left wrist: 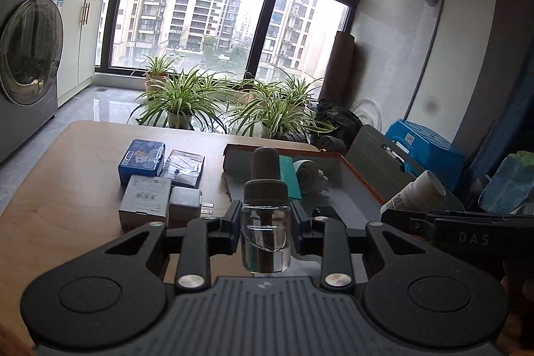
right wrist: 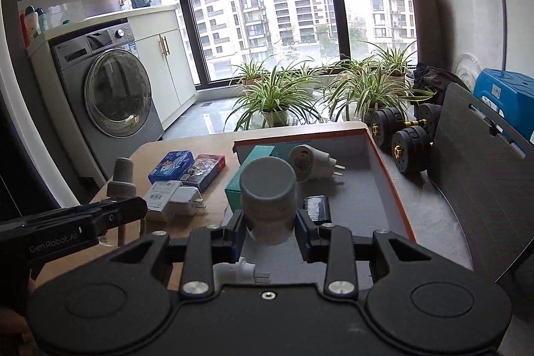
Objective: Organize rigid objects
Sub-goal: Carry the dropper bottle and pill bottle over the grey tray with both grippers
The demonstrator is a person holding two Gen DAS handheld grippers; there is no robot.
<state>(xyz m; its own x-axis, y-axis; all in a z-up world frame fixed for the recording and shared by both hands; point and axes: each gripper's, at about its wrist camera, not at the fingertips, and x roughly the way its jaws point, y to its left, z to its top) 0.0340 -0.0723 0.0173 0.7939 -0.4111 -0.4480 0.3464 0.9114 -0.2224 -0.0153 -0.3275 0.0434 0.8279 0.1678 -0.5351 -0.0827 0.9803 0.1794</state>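
Glass dropper bottle [left wrist: 265,236], fragile and slippery, clamped at its body by left tongs [left wrist: 265,224]; right tongs [right wrist: 271,222] clamp a light, rigid white bottle [right wrist: 268,206].

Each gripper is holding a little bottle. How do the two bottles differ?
The dropper bottle in the left gripper is clear glass; the white bottle in the right gripper is opaque. The dropper bottle has a tall narrow bulb cap; the white bottle's is broad and flat. Both are clamped upright.

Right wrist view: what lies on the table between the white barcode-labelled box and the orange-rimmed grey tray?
A white plug-in charger, prongs pointing toward the tray, sits against the white barcode-labelled box. Bare wooden table follows. The left wrist view agrees.
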